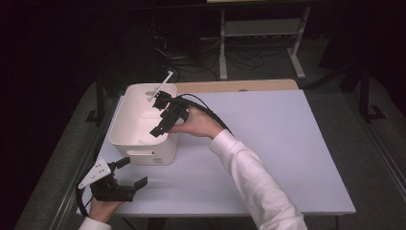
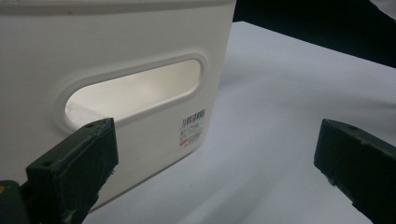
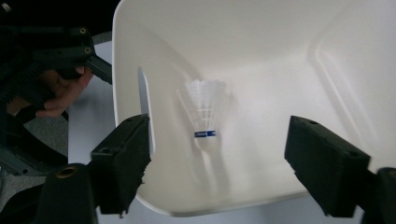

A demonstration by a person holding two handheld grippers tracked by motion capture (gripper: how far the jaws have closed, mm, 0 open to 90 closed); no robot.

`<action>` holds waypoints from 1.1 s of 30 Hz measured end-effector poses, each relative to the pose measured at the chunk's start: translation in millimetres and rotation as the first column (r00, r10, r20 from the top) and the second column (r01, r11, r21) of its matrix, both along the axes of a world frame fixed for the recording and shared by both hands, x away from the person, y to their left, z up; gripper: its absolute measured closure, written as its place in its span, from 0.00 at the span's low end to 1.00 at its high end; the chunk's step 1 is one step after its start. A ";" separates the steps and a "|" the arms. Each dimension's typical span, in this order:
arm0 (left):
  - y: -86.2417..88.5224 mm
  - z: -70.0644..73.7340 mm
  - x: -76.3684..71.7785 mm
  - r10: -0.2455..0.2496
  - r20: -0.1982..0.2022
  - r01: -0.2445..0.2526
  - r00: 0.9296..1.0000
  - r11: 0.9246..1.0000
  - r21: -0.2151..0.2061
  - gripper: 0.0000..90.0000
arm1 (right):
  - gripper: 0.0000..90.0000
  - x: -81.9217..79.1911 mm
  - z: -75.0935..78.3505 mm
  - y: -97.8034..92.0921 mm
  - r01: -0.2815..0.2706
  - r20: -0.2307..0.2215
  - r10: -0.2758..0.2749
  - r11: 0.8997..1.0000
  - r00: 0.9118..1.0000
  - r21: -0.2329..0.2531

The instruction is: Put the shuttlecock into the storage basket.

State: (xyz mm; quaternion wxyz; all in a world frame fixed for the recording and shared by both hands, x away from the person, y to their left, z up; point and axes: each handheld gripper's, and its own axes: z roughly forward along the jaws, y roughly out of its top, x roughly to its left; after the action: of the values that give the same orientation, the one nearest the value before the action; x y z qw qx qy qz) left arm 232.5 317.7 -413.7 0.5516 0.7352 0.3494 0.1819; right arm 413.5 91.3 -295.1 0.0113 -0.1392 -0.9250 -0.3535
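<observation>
A white plastic bin [image 1: 125, 125] stands at the left of the white table [image 1: 268, 143]. In the right gripper view a white shuttlecock [image 3: 206, 114] with a blue band lies on the bin's floor [image 3: 261, 93], cork end toward me. My right gripper [image 1: 161, 115] hovers over the bin's right rim, open and empty [image 3: 218, 140]. My left gripper [image 1: 133, 172] sits low at the table's front left, just in front of the bin. It is open and empty [image 2: 215, 144], facing the bin's handle slot [image 2: 135, 91].
A label [image 2: 193, 130] is stuck on the bin's front wall by the corner. A wooden board [image 1: 239, 86] lies along the table's far edge. A white stand [image 1: 261, 33] and cables are on the floor behind. The table is bare to the right of the bin.
</observation>
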 end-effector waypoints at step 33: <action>-0.3 -0.4 0.5 0.002 -0.004 -0.002 1.000 1.000 0.008 0.00 | 0.00 -0.3 11.9 -51.4 0.076 0.072 -0.080 0.995 0.994 0.062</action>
State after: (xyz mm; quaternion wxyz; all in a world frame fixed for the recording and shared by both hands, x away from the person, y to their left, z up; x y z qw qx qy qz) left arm 233.0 317.4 -414.0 0.5476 0.7375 0.3506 0.1826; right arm 413.2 39.9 -283.2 -0.0330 -0.1616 -0.9078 -0.3856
